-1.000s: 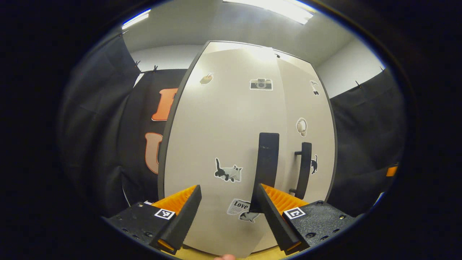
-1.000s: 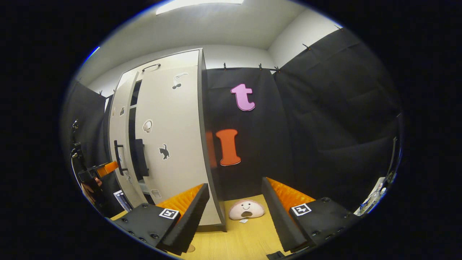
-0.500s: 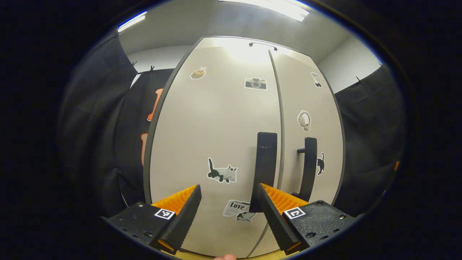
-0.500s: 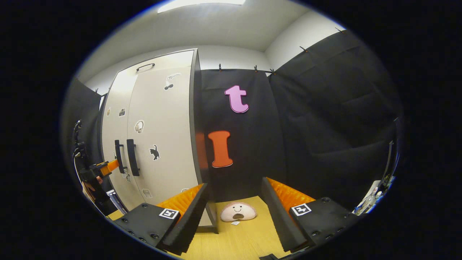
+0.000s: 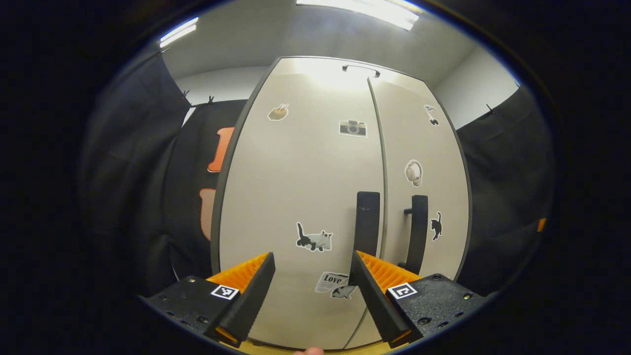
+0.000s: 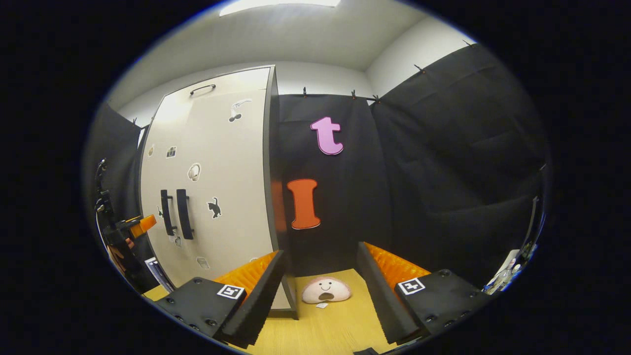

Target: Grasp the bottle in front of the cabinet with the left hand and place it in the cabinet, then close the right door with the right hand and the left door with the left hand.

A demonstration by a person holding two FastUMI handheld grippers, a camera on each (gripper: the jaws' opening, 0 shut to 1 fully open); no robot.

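In the left gripper view, the tall cream cabinet w/ dark edges [image 5: 315, 197] takes up the middle of the frame. Both doors are shut. The left door w/ the cat sticker [image 5: 296, 187] and the right door w/ the small black cat sticker [image 5: 424, 162] meet at a thin line down the middle. Each has a black bar handle: the left handle [image 5: 367, 222] and the right handle [image 5: 418, 231] sit side by side, center right. The bottle can't be seen; the doors are closed over the inside.

The left gripper [image 5: 313, 276] is at the bottom center, jaws apart w/ nothing between them. It's near the left handle but whether it touches can't be told.

In the right gripper view, the cabinet [image 6: 217, 172] is at the left of the frame. The right gripper [image 6: 320, 276] is at the bottom, jaws apart & empty, over the yellow wood floor [image 6: 325, 330]. A pink round smiley plush toy [image 6: 326, 290] lies on the floor by the cabinet's corner. The other gripper shows at far left, center.
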